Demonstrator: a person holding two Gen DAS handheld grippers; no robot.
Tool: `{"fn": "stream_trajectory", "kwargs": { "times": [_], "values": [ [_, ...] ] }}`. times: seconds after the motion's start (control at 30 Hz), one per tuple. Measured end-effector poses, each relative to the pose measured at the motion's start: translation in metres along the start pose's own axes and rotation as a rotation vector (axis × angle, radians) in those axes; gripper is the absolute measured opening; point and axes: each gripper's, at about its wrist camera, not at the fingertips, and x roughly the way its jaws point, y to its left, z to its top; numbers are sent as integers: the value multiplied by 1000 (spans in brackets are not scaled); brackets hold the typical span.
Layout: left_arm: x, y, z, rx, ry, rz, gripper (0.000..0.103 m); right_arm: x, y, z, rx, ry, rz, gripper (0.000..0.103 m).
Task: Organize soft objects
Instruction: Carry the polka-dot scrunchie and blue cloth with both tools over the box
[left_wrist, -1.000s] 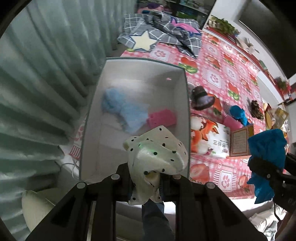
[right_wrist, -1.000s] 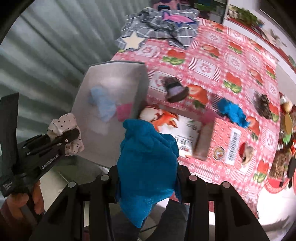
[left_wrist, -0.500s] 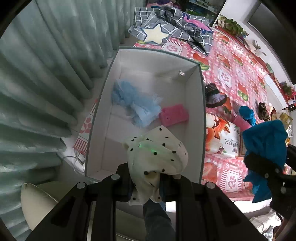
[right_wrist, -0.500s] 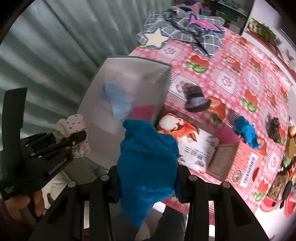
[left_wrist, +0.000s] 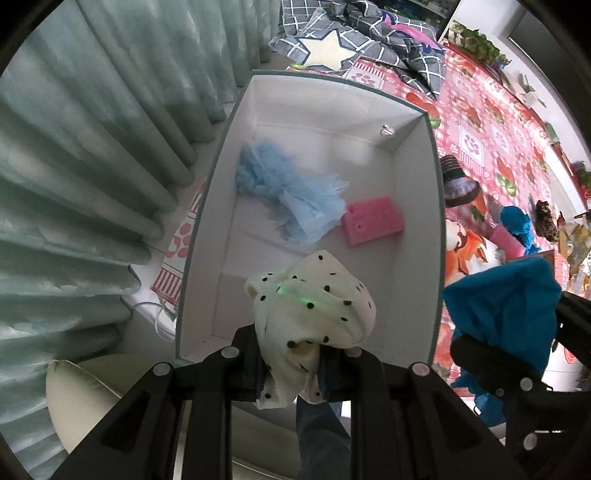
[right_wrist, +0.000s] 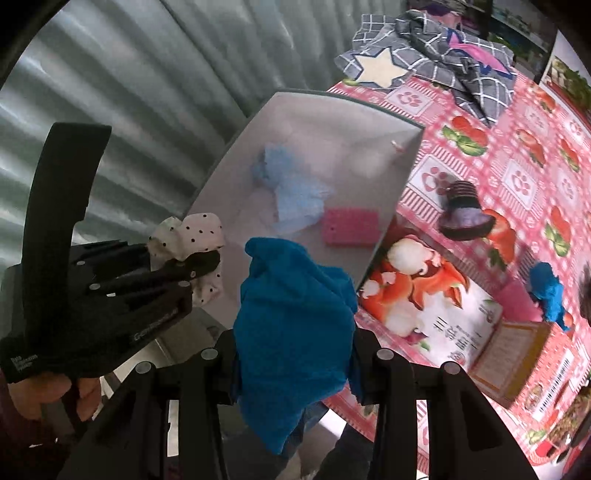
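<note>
Two soft items are in my grip at once, and that is the main source of risk. My left claw (left_wrist: 291, 363) is clenched on a cream polka-dot cloth (left_wrist: 314, 306), which hangs above the near end of the white storage box (left_wrist: 413, 206). My right claw (right_wrist: 295, 363) grasps a teal cloth (right_wrist: 291, 314) near the box's right wall, over the edge of the desk (right_wrist: 517, 155).

Failure modes, as I judge them:

1. Teal cloth misses the box. It appears to sit at or just outside the rim; a release from this position may drop it onto the fox-print package (right_wrist: 424, 295) or drape it across the wall.
2. Claw collision. Both claws converge on the same near end of the box and stand close together, so simultaneous lowering may cause contact.
3. Fabric snag. Both cloths are bunched between the claw fingers; a fold may cling to a pad on opening and be dragged back out.
4. Pile disturbance. A light blue tulle piece (left_wrist: 295, 195) and a pink sponge (left_wrist: 373, 219) already lie on the box floor; a deep descent may shove them.
</note>
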Motion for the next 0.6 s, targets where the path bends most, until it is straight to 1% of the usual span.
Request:
{"fn": "stream_trajectory", "kwargs": {
  "times": [0.33, 0.6],
  "values": [
    [11, 9, 7, -12, 12, 16, 24, 15, 5, 7, -57, -6, 58, 44],
    [18, 12, 11, -7, 20, 25, 25, 29, 5, 11, -79, 4, 61, 44]
  ]
}}
